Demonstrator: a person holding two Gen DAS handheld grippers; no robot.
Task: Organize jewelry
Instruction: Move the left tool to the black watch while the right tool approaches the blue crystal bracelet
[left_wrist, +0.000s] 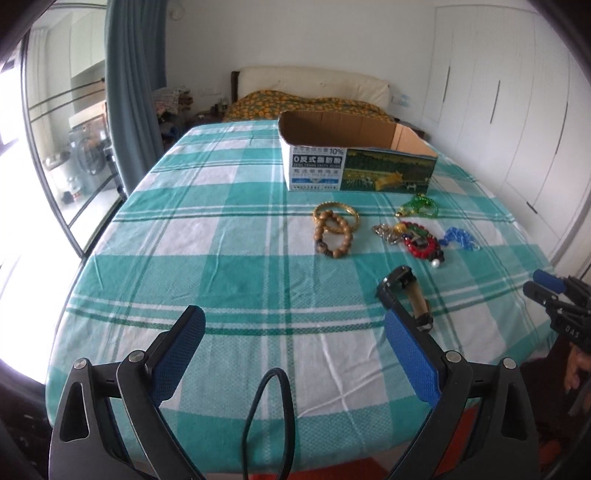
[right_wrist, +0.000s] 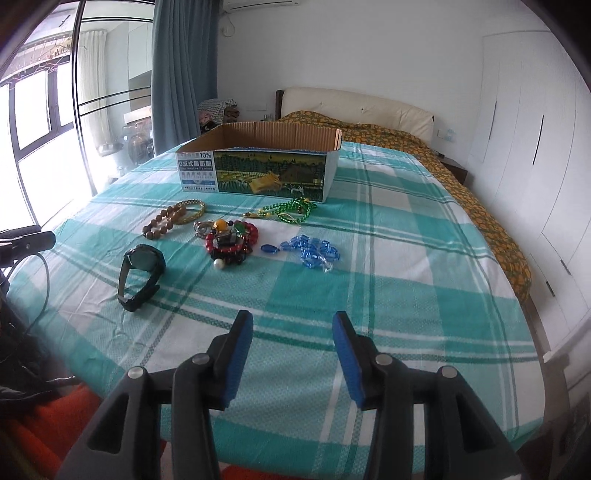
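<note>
Your left gripper (left_wrist: 293, 328) hovers over the near part of the teal-and-white checked bedsheet (left_wrist: 221, 236) with its jaws spread wide and nothing between them; your right gripper (right_wrist: 293, 330) hovers likewise, jaws moderately apart and empty. The jewelry lies on the sheet just in front of the open cardboard box (right_wrist: 258, 162): a wooden bead bracelet (right_wrist: 166, 220) overlapping a gold bangle (right_wrist: 192, 210); a green bead necklace (right_wrist: 291, 210) nearest the box; a red bead bracelet (right_wrist: 231, 240) tangled with a silver piece and a loose white pearl; a blue crystal chain (right_wrist: 310, 251) to its right; a black wristwatch (right_wrist: 140, 275) standing on its strap, closest to you and just beside the left gripper's right finger (left_wrist: 410, 354). The box interior visible from here shows only bare cardboard.
</note>
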